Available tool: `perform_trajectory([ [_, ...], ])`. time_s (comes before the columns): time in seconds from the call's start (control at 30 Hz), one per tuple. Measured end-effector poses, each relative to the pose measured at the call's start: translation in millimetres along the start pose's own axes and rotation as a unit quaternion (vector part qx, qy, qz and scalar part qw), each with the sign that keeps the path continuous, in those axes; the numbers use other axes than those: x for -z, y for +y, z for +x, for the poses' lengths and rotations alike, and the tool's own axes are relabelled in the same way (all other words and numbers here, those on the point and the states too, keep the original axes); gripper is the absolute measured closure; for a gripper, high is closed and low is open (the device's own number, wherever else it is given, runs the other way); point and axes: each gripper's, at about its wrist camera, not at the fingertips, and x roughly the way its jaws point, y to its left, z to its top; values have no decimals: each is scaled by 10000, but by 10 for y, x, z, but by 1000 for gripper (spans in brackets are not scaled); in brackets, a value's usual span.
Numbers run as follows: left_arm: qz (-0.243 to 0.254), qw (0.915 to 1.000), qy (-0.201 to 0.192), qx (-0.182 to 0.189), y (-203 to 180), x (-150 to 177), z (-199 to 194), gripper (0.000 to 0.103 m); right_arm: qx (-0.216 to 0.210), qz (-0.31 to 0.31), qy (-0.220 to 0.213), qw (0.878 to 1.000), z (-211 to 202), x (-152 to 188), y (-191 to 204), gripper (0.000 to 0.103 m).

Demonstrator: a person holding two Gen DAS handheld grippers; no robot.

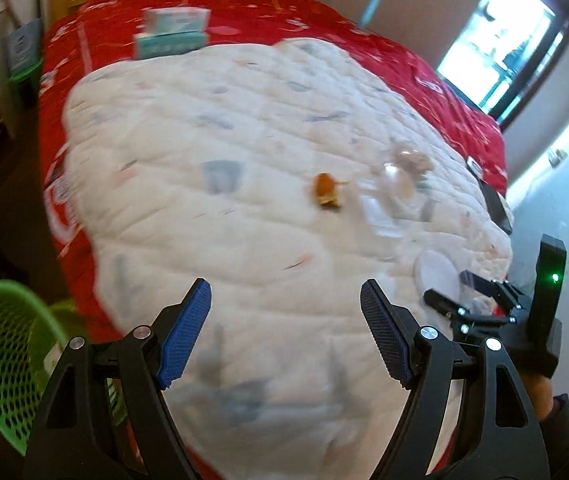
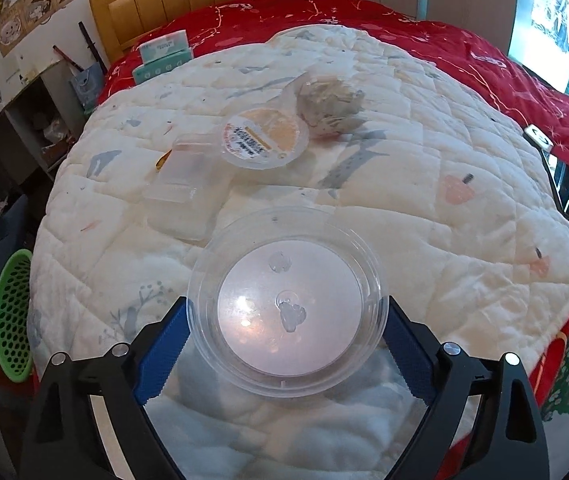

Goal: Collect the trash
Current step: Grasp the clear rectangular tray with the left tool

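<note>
Right gripper (image 2: 286,344) spread wide around clear lid (image 2: 287,300), contact unclear; left gripper (image 1: 286,334) wide, empty; green basket (image 1: 2,364) at eight o'clock.

On the quilt (image 2: 424,208), a lid (image 2: 288,300) lies nearest, a cup (image 2: 264,136) behind it, basket (image 2: 14,316) left.

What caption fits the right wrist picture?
Blue-padded right tongs straddle a round clear plastic lid on the white quilted blanket.
</note>
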Motion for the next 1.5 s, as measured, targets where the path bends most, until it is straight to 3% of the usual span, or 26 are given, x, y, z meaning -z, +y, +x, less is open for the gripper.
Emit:
perform_trajectory([
  [0.37, 602, 9976, 218, 249, -728, -247, 600, 28, -105, 191, -69, 9997, -229, 143, -294, 14],
  [0.7, 713, 9964, 431, -138, -946, -434, 1173, 33, -208, 303, -62, 9993, -263, 228, -433, 14],
  [0.9, 770, 9955, 451, -303, -996, -442, 1363, 46, -242, 335, -17, 9991, -226, 239, -446, 14],
  [1.0, 829, 9954, 377, -290, -991, -438, 1351, 57, -262, 348, -21, 9990, -233, 248, -443, 14],
  [1.27, 695, 9974, 186, -55, -863, -368, 1035, 57, -442, 426, -117, 9980, -369, 285, -327, 14],
  [1.5, 550, 9984, -75, 86, -585, -161, 478, 56, -639, 355, -185, 9972, -512, 331, -58, 14],
])
